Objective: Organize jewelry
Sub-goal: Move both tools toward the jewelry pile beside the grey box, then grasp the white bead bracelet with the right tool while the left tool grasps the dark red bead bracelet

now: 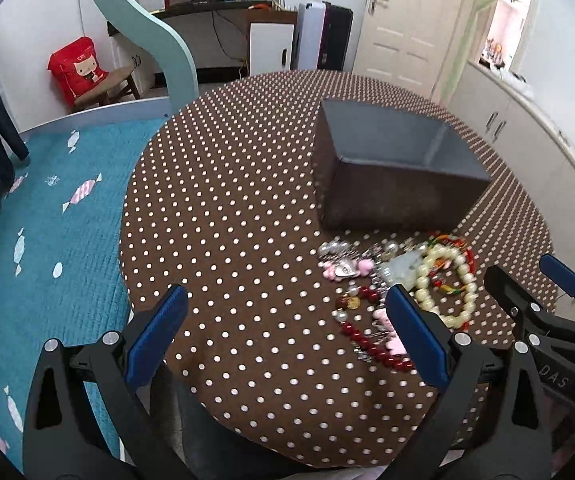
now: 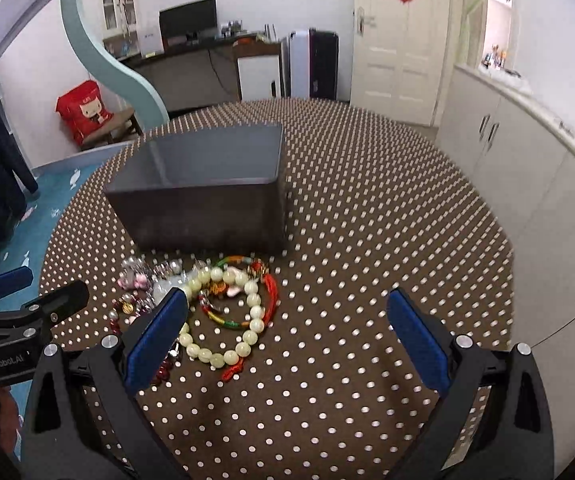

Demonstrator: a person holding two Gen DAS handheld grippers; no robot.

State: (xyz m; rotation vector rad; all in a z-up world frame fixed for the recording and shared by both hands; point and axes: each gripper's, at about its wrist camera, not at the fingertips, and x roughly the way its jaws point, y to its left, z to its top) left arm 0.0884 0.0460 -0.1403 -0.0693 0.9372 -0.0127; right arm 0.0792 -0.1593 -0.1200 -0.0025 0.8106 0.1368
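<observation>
Both tongs hang wide open and empty above the polka-dot tabletop (image 2: pixel 367 220): the left tongs (image 1: pixel 287 332) and the right tongs (image 2: pixel 287 332). The jewelry pile (image 2: pixel 207 304), with its cream bead bracelet (image 2: pixel 227 316) and red bead strand (image 1: pixel 371 344), lies just at 6 o'clock of the open gray box (image 2: pixel 207 184).

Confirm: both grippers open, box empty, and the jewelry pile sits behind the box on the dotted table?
Not quite. The jewelry pile sits in front of the box, on the side nearer the grippers, as the right wrist view shows. The rest holds.
</observation>
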